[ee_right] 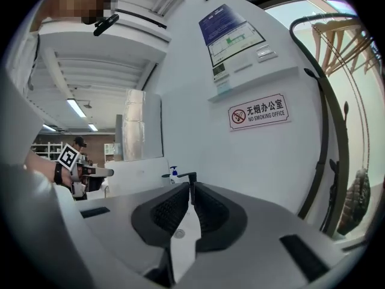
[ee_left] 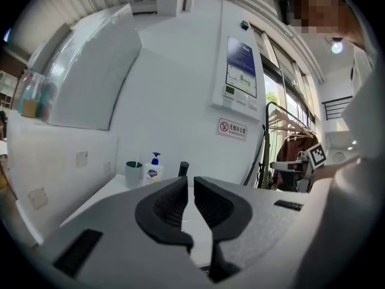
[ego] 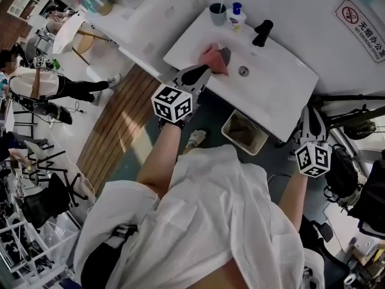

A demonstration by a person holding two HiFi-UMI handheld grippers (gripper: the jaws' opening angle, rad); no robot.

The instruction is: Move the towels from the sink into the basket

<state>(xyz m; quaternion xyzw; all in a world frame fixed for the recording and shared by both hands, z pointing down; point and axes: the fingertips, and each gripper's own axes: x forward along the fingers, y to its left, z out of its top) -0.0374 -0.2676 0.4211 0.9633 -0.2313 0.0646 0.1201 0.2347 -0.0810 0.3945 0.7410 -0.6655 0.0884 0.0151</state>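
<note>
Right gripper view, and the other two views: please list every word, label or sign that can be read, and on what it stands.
"无烟办公室 NO SMOKING OFFICE": white rectangular sign with a red prohibition circle.
Blue and white wall notice: print too small to read.
White pump bottle with blue label: label blurred.
Black and white marker cube: pattern only, no words.

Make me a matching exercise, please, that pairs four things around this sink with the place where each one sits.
Things:
1 towels
2 basket
3 cup
4 tap

Places:
A below the sink
B at the sink's back edge, beside the soap bottle
C in the sink, left of the drain in the head view
D black, behind the drain

Pairs: 1-C, 2-A, 3-B, 4-D.
</note>
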